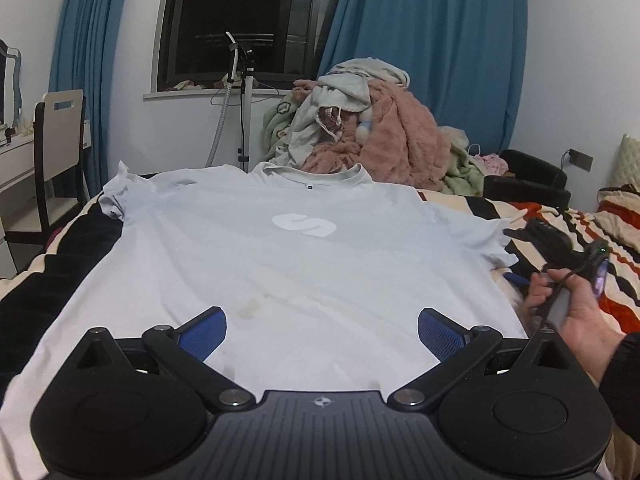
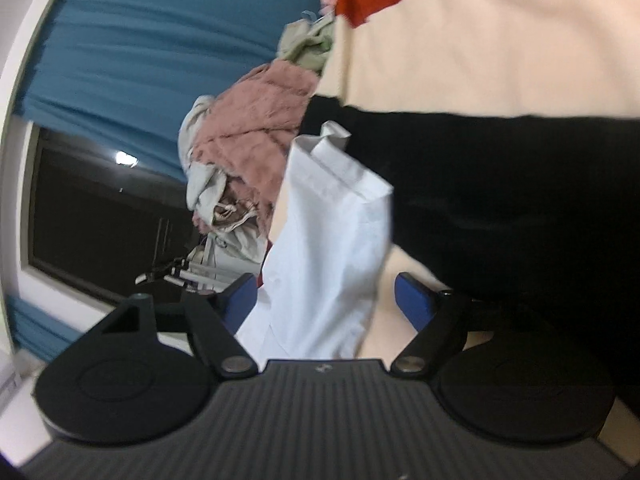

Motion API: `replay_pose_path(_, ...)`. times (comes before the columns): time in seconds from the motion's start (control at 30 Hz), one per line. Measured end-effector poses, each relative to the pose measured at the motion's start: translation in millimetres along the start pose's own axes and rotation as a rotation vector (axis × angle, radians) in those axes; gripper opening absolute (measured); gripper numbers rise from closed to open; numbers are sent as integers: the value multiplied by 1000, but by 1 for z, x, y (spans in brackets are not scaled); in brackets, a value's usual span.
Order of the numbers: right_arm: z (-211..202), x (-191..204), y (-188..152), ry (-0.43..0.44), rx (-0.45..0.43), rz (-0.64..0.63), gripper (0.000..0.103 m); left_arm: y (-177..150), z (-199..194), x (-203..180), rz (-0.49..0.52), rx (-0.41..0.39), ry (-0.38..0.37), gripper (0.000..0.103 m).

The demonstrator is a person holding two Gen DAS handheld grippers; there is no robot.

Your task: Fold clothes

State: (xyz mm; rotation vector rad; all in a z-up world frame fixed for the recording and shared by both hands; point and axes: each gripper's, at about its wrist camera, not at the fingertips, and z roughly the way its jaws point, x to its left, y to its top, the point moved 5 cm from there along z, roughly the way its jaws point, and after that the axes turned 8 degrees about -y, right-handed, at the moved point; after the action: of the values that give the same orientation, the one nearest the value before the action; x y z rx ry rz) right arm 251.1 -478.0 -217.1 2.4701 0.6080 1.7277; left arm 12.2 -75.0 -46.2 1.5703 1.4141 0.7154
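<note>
Your pale T-shirt lies flat on the bed — soft, light, floppy — so with left gripper and right gripper fingers spread empty, pinch its sleeve hem.

Blue curtains, dark window

Bed covered by a striped blanket, bands of cream, black and orange-red. Pale T-shirt lies flat on it, centre, collar at the far end, both sleeves spread out to the sides. Heap of clothes, pink fleece uppermost, at the far edge beyond the collar. Dark object at far right, not identifiable.
</note>
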Motion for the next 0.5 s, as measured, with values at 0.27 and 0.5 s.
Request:
replay_pose_path(0.27, 45, 14, 9, 15, -40, -145, 73, -4, 35, 19, -76, 50, -3, 103)
replay_pose_path(0.5, 79, 26, 19, 43, -80, -174, 59, 4, 43, 42, -138, 27, 85, 103)
